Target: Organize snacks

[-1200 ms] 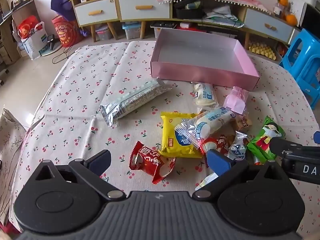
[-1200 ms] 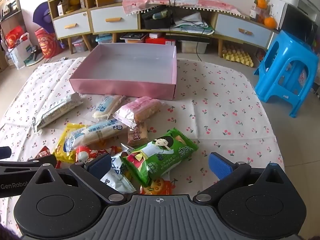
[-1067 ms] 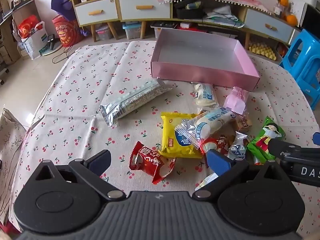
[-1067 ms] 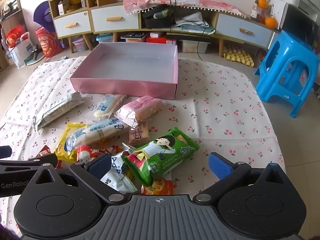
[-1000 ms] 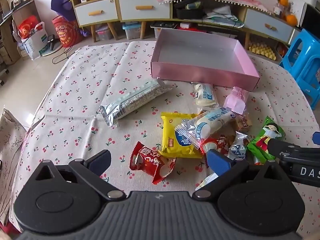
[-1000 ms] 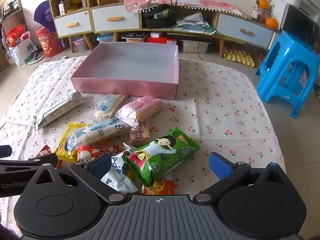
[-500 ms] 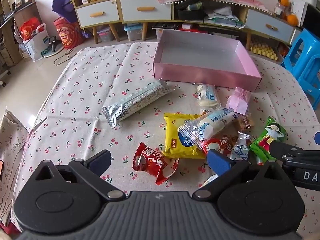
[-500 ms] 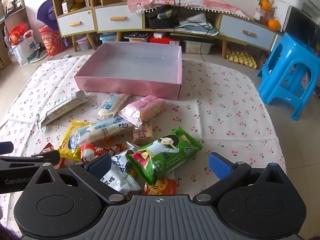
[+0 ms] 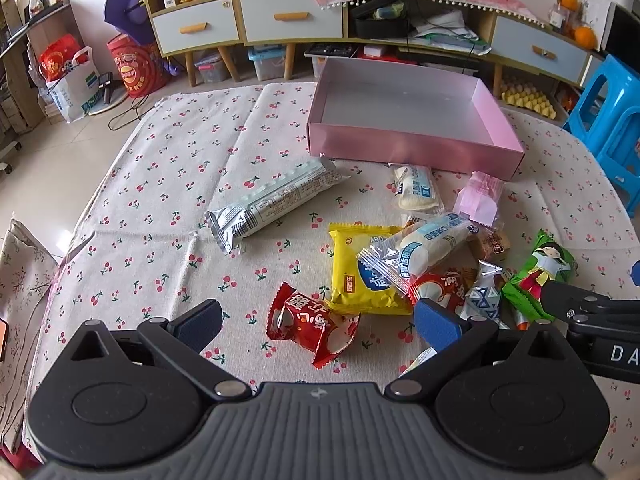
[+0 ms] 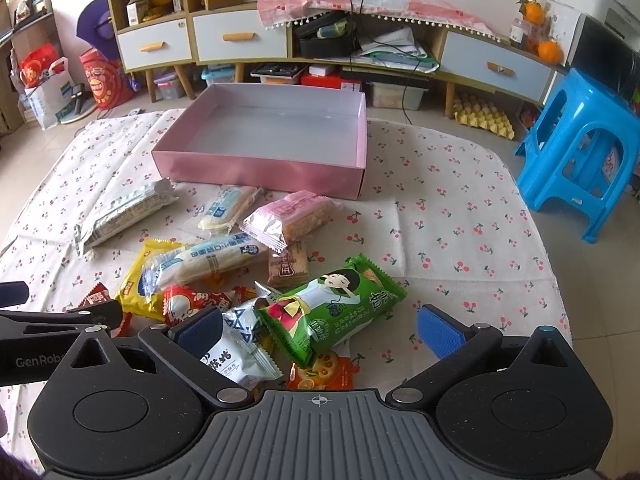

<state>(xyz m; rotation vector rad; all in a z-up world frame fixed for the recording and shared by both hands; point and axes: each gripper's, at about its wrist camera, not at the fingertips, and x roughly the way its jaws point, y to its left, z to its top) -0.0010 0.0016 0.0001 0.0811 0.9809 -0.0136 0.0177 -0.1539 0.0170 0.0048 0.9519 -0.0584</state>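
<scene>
Several wrapped snacks lie in a loose pile on the cherry-print tablecloth (image 9: 168,184). A pink box (image 9: 412,152) stands empty behind them, also in the right wrist view (image 10: 260,168). My left gripper (image 9: 318,322) is open over a red packet (image 9: 312,326); a yellow packet (image 9: 360,272) and a silver bar (image 9: 276,200) lie beyond. My right gripper (image 10: 320,330) is open above a green packet (image 10: 336,304), with a white packet (image 10: 240,344) and an orange packet (image 10: 320,372) beside it.
A blue plastic stool (image 10: 584,152) stands right of the table. A low cabinet with drawers (image 10: 248,44) runs along the back wall. Bags (image 9: 68,76) stand on the floor at the left. The table's edges fall away on both sides.
Both grippers have drawn slightly back and lifted, so the snacks and box sit a little farther away. Both stay open and nothing on the table has moved.
</scene>
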